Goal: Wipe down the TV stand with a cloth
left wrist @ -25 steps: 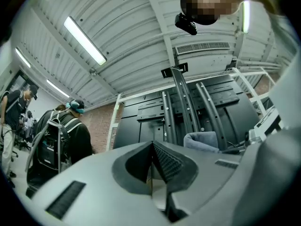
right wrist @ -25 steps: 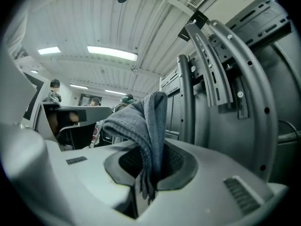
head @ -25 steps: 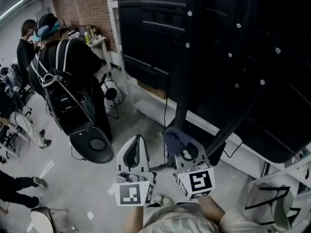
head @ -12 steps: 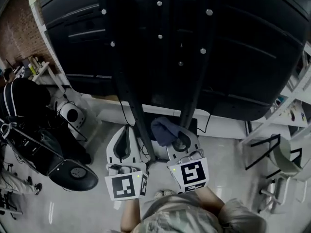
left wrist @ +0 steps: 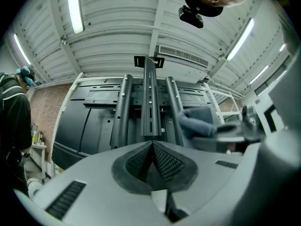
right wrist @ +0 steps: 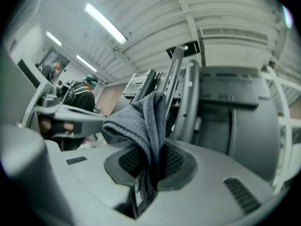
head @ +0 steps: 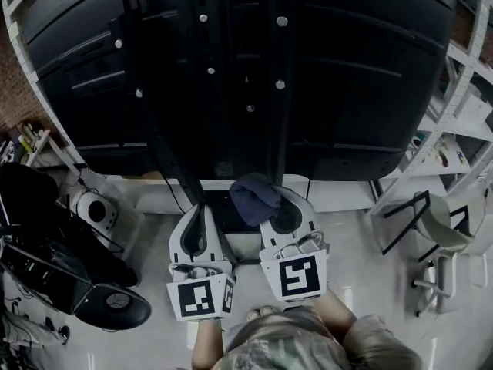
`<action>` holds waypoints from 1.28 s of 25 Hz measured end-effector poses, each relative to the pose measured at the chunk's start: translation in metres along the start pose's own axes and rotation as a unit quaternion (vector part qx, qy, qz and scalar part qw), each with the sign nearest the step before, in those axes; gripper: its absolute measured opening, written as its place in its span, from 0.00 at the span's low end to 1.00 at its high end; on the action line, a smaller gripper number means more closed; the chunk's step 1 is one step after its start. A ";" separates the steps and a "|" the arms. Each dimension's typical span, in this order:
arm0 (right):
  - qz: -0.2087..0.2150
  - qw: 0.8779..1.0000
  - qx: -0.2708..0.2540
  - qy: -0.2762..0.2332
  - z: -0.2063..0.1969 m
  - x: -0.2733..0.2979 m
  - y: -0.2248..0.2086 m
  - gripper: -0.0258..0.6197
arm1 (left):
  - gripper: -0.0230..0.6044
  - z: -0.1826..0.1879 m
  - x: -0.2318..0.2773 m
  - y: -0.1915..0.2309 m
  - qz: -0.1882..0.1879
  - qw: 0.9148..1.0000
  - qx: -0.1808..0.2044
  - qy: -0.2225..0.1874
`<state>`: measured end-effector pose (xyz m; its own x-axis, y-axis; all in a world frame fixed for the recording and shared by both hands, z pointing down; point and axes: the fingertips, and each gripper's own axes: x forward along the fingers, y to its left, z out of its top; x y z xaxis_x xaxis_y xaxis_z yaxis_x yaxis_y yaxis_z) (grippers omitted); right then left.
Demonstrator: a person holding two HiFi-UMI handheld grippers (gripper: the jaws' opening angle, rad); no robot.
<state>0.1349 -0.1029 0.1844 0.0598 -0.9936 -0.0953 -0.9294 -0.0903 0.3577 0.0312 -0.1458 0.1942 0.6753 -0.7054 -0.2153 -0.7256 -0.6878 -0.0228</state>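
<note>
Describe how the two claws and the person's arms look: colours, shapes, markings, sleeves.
The left claw and the right claw both have smooth, rounded white shells, with dark ribbed pads on the inside. Each carries a white cube printed with black square markers. The person's sleeves are of light, mottled fabric, and the forearms are bare near the claws.

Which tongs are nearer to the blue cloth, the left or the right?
Right. The right tongs are shut on the cloth itself; the left tongs, shut and empty, sit apart to its left.
</note>
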 end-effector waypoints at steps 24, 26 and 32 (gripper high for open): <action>-0.241 0.858 -0.450 -0.048 0.232 0.049 -0.148 0.14 | 0.06 -0.003 0.023 -0.038 -0.075 0.997 -0.022 0.001; -0.236 0.858 -0.455 -0.040 0.228 0.052 -0.146 0.14 | 0.06 -0.004 0.024 -0.039 -0.076 0.997 -0.025 0.001; -0.209 0.854 -0.477 -0.006 0.212 0.060 -0.138 0.14 | 0.06 -0.008 0.023 -0.041 -0.080 0.996 -0.031 0.004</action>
<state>0.1900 -0.1354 -0.0675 0.3040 -0.8608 -0.4081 -0.1079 -0.4568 0.8830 0.0773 -0.1347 0.1979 0.7830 -0.5872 -0.2052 -0.5991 -0.8007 0.0052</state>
